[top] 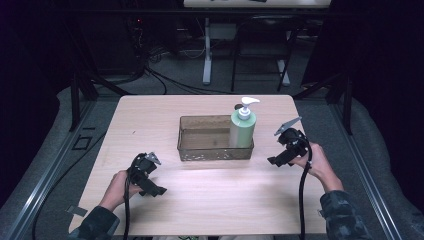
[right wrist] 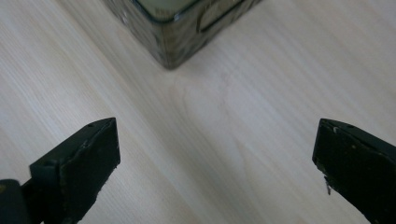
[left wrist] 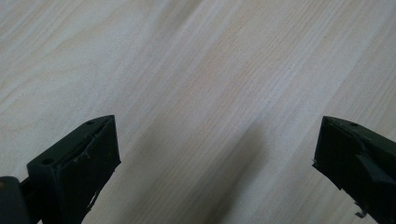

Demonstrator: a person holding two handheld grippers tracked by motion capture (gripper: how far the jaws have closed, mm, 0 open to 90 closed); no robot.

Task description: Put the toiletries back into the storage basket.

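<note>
A clear, smoky plastic bin (top: 192, 146) sits at the middle of the wooden table (top: 210, 187). A green soap bottle (top: 243, 129) with a white pump stands upright in the bin's right end. My left gripper (top: 154, 190) hovers over the front left of the table, open, with bare wood between its jaws (left wrist: 215, 158). My right gripper (top: 275, 161) is just right of the bin's front right corner (right wrist: 169, 56), open and holding nothing.
Beyond the table's far edge stand dark frame legs, cables and the white legs of a second table (top: 207, 55). Metal rails (top: 40, 185) run along the floor on both sides.
</note>
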